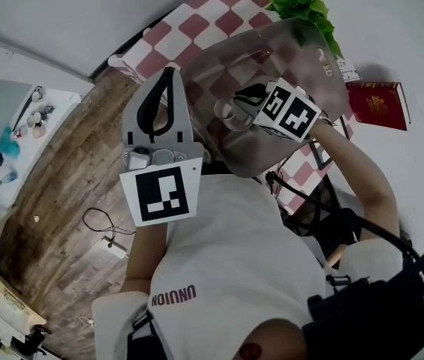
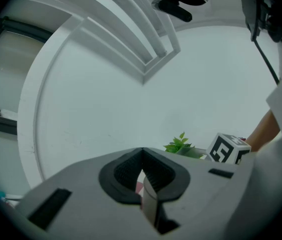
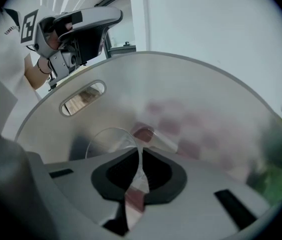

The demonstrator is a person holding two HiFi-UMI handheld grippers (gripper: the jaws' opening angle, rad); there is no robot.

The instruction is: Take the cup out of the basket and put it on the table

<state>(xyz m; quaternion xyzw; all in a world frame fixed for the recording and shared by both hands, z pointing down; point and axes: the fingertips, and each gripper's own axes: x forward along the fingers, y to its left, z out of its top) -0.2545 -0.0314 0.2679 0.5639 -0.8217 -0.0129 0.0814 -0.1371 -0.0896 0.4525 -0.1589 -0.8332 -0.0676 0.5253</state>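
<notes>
A translucent plastic basket [image 1: 324,73] stands tilted on the checked tablecloth [image 1: 212,21]. In the right gripper view its curved wall [image 3: 205,99] fills the picture, with a handle slot [image 3: 82,96] at the left. A clear plastic cup [image 1: 230,115] sits inside it. My right gripper [image 1: 245,103] reaches down into the basket. Its jaws are shut on the thin wall of the cup [image 3: 112,141] at the pinch point of the right gripper [image 3: 141,156]. My left gripper [image 1: 168,73] is held up left of the basket, shut and holding nothing. Its closed tips, the left gripper [image 2: 141,156], point at a white wall.
A green plant [image 1: 302,2] stands behind the basket and a red book [image 1: 380,103] lies to its right. Wooden floor [image 1: 61,193] with a cable lies to the left, beside a white shelf [image 1: 35,118] of small items.
</notes>
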